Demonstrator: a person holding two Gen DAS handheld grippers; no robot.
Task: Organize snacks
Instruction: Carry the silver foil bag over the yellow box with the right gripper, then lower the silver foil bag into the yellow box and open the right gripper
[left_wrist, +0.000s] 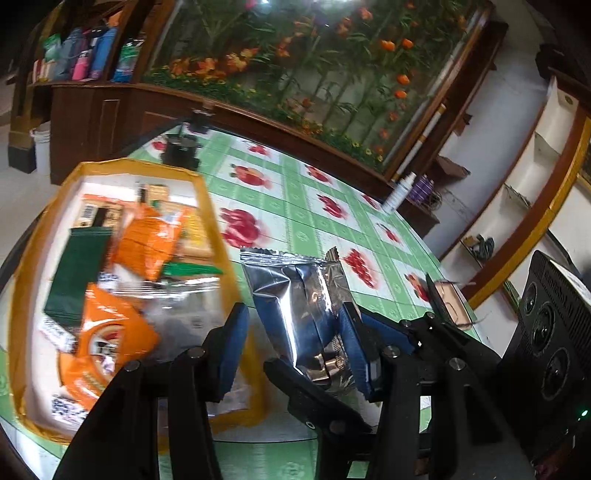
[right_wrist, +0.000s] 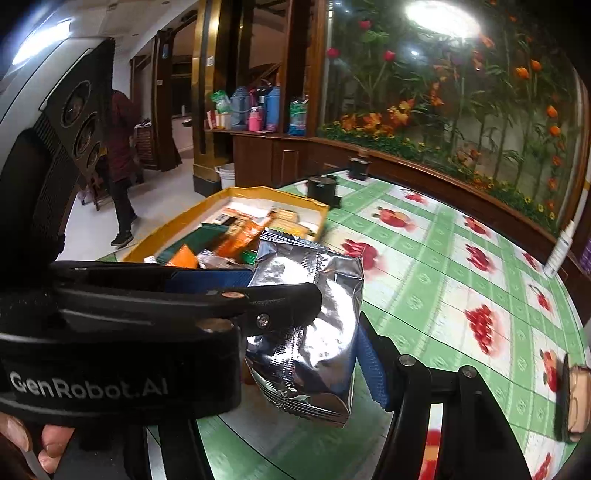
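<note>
Hanging clear of the table, the packet, a puffed silver foil pouch, sat just to the right of the tray and a little nearer the cameras. It lay between the fingers of both claws at once. The right gripper had it: its right blue pad pressed flat on the pouch's right edge, at a middling spread, though its other finger was hidden behind the left claw's body. The left gripper came in across it from the left. In its own view the pouch touched the right pad, while a thin gap seemed to show at the left pad. From the right wrist view one black finger crossed the front of the foil and the blue pad stood behind it. Whether that claw truly clamped the pouch could not be told.

The tray had a yellow rim and a white floor. It was full of snacks, among them orange packs and a dark green pack, heaped loosely.

The tablecloth was green and white check with red fruit. Two black stands stood at its far edge beyond the tray, and a white bottle at its right edge. Behind it ran a wooden counter and a flower mural. A person stood on the floor at far left.
</note>
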